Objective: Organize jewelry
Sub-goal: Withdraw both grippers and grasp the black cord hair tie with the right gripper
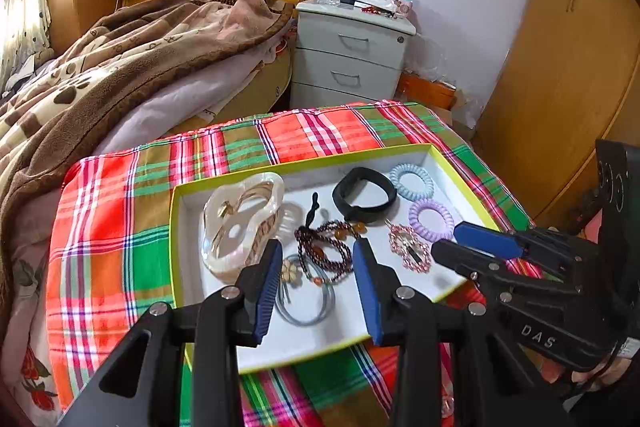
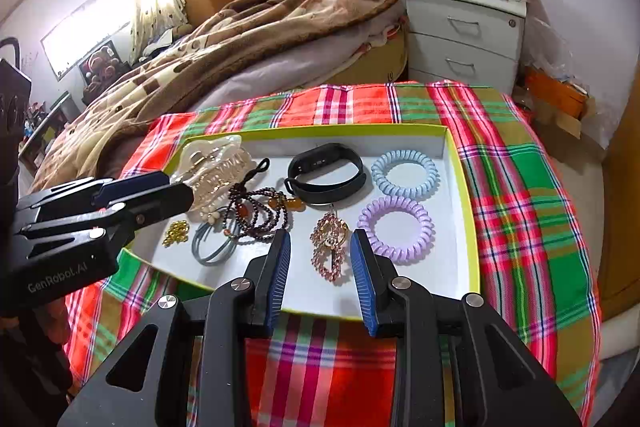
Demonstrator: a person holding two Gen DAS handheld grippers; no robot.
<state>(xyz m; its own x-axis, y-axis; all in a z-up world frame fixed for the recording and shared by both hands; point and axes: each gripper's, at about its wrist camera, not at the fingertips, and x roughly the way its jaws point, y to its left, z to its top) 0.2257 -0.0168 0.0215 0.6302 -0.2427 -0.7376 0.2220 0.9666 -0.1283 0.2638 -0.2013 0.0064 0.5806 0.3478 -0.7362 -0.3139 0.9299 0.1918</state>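
Note:
A white tray with a yellow-green rim [image 1: 304, 167] [image 2: 320, 129] lies on plaid cloth and holds the jewelry. My left gripper [image 1: 318, 247] [image 2: 180, 187] hovers open over a dark bead bracelet [image 1: 304, 239] [image 2: 256, 215] and a grey hair tie [image 1: 308, 311] [image 2: 212, 247], touching neither. My right gripper [image 2: 321, 237] [image 1: 448, 239] is open above a pink rhinestone brooch [image 2: 330, 247] [image 1: 408, 247], its pads clear of it. Also in the tray are a pearly hair claw [image 1: 240, 223] [image 2: 212, 167], a black wristband [image 1: 364, 195] [image 2: 326, 173], and blue [image 2: 404, 173] and purple [image 2: 396, 229] spiral hair ties.
Small gold beads [image 2: 176, 231] lie at the tray's left edge. The plaid cloth [image 2: 520, 187] covers the surface around the tray. Behind it are a bed with a brown blanket [image 1: 120, 59], a grey nightstand [image 1: 352, 55] and a wooden wardrobe [image 1: 560, 67].

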